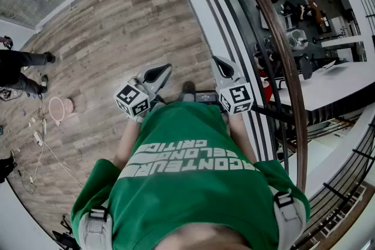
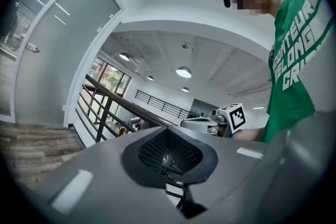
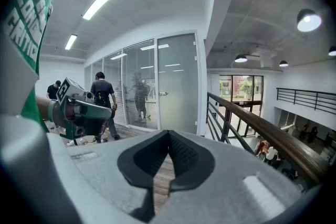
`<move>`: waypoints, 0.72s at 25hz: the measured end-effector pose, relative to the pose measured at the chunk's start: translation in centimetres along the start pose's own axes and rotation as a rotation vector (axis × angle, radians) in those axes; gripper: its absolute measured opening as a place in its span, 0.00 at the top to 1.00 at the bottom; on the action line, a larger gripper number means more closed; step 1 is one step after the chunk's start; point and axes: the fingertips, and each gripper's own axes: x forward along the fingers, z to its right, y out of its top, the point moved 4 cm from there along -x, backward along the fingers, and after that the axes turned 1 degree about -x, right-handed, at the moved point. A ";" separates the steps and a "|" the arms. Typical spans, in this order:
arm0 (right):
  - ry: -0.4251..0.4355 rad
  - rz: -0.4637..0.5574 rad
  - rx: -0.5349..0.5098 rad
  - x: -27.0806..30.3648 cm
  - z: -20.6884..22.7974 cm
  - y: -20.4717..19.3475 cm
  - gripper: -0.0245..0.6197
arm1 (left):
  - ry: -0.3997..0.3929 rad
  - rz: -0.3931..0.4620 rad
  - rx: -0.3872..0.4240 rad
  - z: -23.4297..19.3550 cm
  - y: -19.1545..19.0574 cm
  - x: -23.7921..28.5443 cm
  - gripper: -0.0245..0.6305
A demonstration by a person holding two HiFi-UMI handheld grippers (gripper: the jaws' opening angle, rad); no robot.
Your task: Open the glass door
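Pointing at glass door point(image 3: 177, 84), right gripper point(image 3: 168, 132) closed; left gripper point(image 2: 167, 130) closed

Head view: sat above the person's green shirt point(image 1: 193, 161) and looked steeply down, with the railing point(image 1: 291, 76) on its right.

Left gripper view: sat low and tilted up along its jaws. The railing point(image 2: 121, 96) was ahead, and the glass door point(image 2: 58, 55) lay left of the railing.

Right gripper view: sat near level and looked along its jaws. The railing point(image 3: 262, 130) ran on the right, and the glass door point(image 3: 177, 84) stood left of it.

Both gripper views shared the railing and the door.
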 end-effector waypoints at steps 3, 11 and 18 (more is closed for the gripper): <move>-0.012 -0.008 0.010 -0.3 0.2 -0.4 0.97 | -0.009 -0.006 -0.003 0.1 -0.1 0.2 0.95; -0.017 -0.005 0.021 -0.4 0.4 -0.6 0.97 | -0.015 -0.021 -0.010 0.1 -0.4 0.5 0.95; -0.011 0.003 0.038 -0.1 1.3 -0.7 0.97 | -0.007 -0.024 -0.012 -0.1 -0.5 1.4 0.95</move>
